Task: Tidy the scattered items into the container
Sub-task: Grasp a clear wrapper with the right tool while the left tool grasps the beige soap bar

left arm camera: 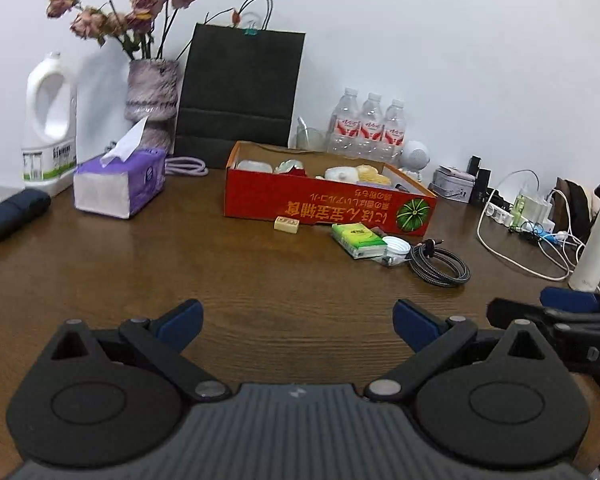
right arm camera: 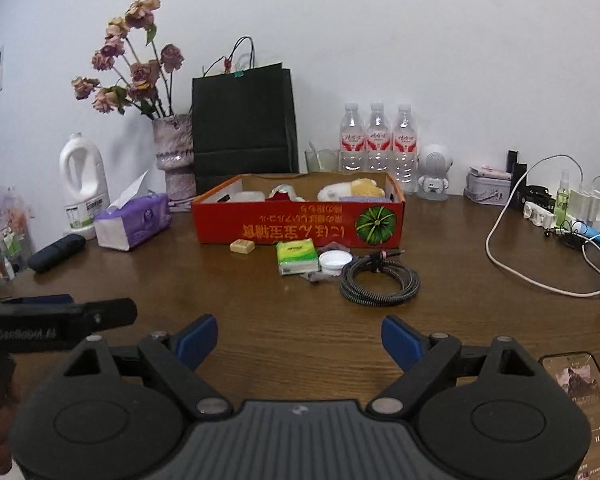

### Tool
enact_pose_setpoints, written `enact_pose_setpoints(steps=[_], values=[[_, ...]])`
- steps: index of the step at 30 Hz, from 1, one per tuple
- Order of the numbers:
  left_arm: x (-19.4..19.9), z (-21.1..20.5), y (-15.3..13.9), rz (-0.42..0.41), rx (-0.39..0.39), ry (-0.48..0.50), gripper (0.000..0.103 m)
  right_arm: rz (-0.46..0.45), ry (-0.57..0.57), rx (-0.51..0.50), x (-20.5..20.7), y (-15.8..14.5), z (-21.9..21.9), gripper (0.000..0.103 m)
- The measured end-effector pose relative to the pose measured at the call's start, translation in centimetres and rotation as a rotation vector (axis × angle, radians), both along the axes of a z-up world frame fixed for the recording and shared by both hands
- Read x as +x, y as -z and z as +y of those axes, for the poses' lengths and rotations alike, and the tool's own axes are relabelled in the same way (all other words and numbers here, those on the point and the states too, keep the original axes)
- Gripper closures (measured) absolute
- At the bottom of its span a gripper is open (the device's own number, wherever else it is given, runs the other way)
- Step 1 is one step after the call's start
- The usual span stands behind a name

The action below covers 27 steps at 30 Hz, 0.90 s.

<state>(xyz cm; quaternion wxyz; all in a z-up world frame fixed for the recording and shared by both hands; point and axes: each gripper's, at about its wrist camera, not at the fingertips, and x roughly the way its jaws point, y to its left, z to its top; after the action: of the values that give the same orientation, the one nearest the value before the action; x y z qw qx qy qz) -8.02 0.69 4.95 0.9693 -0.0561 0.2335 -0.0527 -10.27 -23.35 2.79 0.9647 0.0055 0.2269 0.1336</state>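
Observation:
A red cardboard box (left arm camera: 324, 206) (right arm camera: 300, 222) stands mid-table with several soft items inside. In front of it lie a small beige block (left arm camera: 286, 224) (right arm camera: 242, 246), a green tissue pack (left arm camera: 358, 240) (right arm camera: 297, 257), a white lid (left arm camera: 396, 246) (right arm camera: 335, 260) and a coiled black cable (left arm camera: 440, 266) (right arm camera: 380, 282). My left gripper (left arm camera: 298, 324) is open and empty, well short of them. My right gripper (right arm camera: 300, 342) is open and empty too, nearer the cable. Each gripper shows at the edge of the other's view.
At the back stand a purple tissue box (left arm camera: 120, 182), white jug (left arm camera: 50, 120), flower vase (left arm camera: 152, 92), black paper bag (left arm camera: 240, 96) and three water bottles (left arm camera: 366, 128). A power strip with white cords (right arm camera: 548, 216) is at right. A phone (right arm camera: 580, 392) lies near right.

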Motion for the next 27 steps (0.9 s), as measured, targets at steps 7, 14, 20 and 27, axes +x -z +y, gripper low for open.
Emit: enact_pose_setpoints(steps=[7, 14, 20, 27], values=[[2.0, 0.6, 0.1, 0.002, 0.035, 0.051, 0.000, 0.006, -0.039, -0.102, 4.8, 0.9, 1.6, 0.025], [11.5, 0.9, 0.1, 0.011, 0.071, 0.170, 0.000, 0.055, -0.138, -0.189, 14.5, 2.9, 4.6, 0.052], [20.3, 0.8, 1.9, 0.090, 0.044, 0.198, 0.005, 0.137, -0.169, -0.209, 18.1, 4.6, 5.2, 0.064], [24.6, -0.3, 3.4, 0.106, 0.087, 0.223, 0.014, 0.182, -0.161, -0.112, 19.7, 4.8, 3.9, 0.070]])
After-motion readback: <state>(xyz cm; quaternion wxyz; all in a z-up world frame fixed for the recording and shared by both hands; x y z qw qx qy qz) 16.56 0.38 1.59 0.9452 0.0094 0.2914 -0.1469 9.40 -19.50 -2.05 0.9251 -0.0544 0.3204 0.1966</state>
